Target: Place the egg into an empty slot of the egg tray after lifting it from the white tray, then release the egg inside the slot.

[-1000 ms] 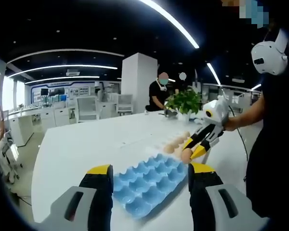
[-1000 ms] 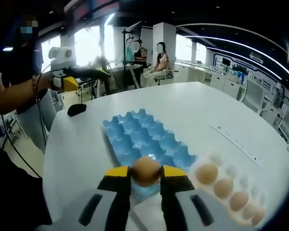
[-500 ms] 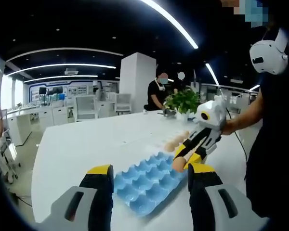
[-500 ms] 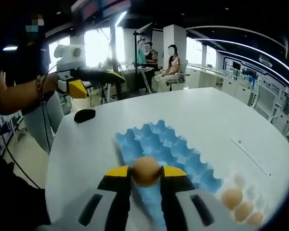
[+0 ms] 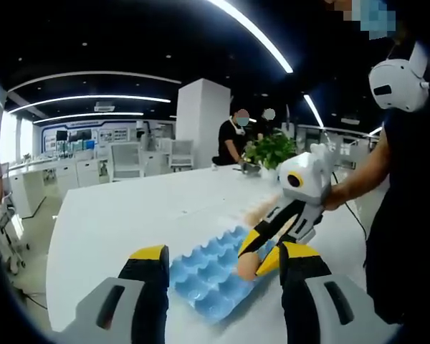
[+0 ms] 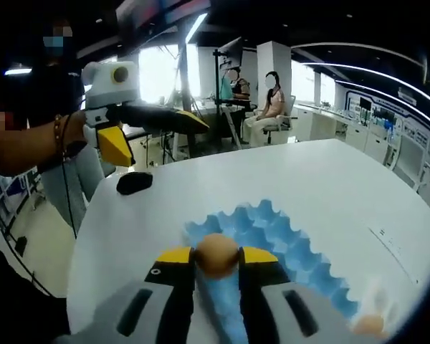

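My right gripper (image 6: pixel 216 258) is shut on a brown egg (image 6: pixel 215 255) and holds it just above the blue egg tray (image 6: pixel 290 244), whose slots look empty. In the left gripper view, that right gripper (image 5: pixel 253 258) reaches in from the right with the egg (image 5: pixel 246 267) over the near right part of the blue tray (image 5: pixel 204 276). My left gripper (image 5: pixel 226 254) stands open over the tray's near end, with nothing between its jaws. It also hangs open at the upper left (image 6: pixel 158 136). An egg (image 6: pixel 369 325) of the white tray shows blurred at the lower right.
Everything lies on a large white table (image 5: pixel 129 215). A black mouse-like object (image 6: pixel 135 183) sits near the table's edge. A potted plant (image 5: pixel 272 150) stands at the far end. People sit in the background, and the holder's arm (image 5: pixel 351 179) crosses on the right.
The right gripper has carried the egg away from the white tray and lower over the blue tray, toward its near end. The left gripper has stayed open and nearly still.
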Motion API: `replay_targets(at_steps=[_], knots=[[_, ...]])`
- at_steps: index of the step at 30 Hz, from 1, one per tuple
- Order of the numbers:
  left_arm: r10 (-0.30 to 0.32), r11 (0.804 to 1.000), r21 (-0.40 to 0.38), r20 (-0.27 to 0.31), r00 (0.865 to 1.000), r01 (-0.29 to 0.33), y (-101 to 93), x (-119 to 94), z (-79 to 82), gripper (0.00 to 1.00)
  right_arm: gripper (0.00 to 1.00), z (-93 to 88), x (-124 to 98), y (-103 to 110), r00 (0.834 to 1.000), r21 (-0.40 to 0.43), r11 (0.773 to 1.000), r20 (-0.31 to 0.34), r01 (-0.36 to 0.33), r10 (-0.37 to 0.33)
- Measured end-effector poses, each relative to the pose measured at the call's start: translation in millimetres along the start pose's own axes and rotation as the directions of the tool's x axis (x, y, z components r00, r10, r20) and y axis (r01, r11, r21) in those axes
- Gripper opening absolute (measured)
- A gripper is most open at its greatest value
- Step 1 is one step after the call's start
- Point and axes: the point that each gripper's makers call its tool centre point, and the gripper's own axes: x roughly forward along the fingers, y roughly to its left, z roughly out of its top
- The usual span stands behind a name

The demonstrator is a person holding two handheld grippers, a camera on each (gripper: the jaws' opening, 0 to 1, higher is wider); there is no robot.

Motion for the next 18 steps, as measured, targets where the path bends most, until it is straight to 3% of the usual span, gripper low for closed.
replay_targets(at_steps=[11,18], knots=[[0.000,1.000,0.004,-0.005,1.000,0.000,3.6,-3.9,-1.5,0.62,0.23,15.9,35.8,13.9,0.999,-0.035,0.999,0.015,-0.036,0.036],[0.001,1.000,0.005,0.003,1.000,-0.001,5.6,-4.3,-0.7,0.62,0.23,9.5,51.7,11.9,0.999,-0.036,0.999,-0.007,-0.041,0.041]])
